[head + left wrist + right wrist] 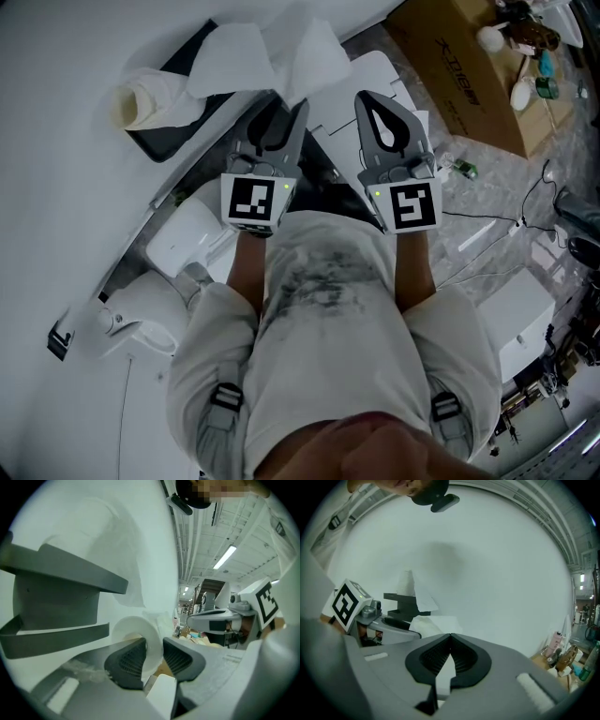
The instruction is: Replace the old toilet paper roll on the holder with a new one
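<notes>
Left gripper view: shows a white toilet paper roll [140, 637] pinched by its wall in the left claw [152, 657], one ribbed pad on the hollow-core side, the other on the outer side; clenched on it, pads kept apart by the paper. Places the roll low against the white wall [93, 536], just right of the dark grey holder [56, 597]; cannot tell whether touching it. Head view: finds that claw amid crumpled loose white paper [239, 56], with a second roll [141, 103], cream-tinted, at the holder's left end. Right gripper view: shows the right claw [450, 641] clenched tip to tip on nothing, level with the left one and beside it, clear of the paper. Further right in head view: a cardboard box [459, 70], small bottles [525, 37] just past it.
</notes>
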Tool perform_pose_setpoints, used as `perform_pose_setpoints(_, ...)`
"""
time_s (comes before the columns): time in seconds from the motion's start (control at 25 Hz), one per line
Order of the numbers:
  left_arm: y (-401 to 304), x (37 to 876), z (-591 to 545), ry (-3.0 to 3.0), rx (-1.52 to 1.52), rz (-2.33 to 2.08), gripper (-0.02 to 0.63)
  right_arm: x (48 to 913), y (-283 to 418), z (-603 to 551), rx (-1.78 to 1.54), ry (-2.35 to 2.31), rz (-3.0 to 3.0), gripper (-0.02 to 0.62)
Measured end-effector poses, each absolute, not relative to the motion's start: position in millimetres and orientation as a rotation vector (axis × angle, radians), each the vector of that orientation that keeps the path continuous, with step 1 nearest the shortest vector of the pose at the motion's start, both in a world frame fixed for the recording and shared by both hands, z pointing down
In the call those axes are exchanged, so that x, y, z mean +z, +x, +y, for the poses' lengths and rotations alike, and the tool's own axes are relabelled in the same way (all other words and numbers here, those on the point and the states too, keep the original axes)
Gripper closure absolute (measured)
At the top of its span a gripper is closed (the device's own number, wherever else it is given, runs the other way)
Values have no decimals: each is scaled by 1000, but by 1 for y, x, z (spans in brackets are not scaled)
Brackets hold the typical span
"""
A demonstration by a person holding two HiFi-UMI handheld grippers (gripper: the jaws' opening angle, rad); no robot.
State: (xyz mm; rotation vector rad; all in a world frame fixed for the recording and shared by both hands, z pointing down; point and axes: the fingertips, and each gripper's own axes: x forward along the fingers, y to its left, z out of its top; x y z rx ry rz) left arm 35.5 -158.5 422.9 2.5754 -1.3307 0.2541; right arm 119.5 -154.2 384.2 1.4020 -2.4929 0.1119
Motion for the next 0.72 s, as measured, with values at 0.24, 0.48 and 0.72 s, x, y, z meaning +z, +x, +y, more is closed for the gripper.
perform_pose_setpoints(0.24,43,408,-134,2562,245,-1367,477,374,128,-132,90,1370,-2523,594)
perform_pose_setpoints(0.48,45,390,-109,2522,244,-1440,477,362,131,-110,74,1326,-2569,594)
perform_pose_setpoints(0.72,45,373,-83,2504,222,-1502,477,347,132,-89,55,1273,-2625,594)
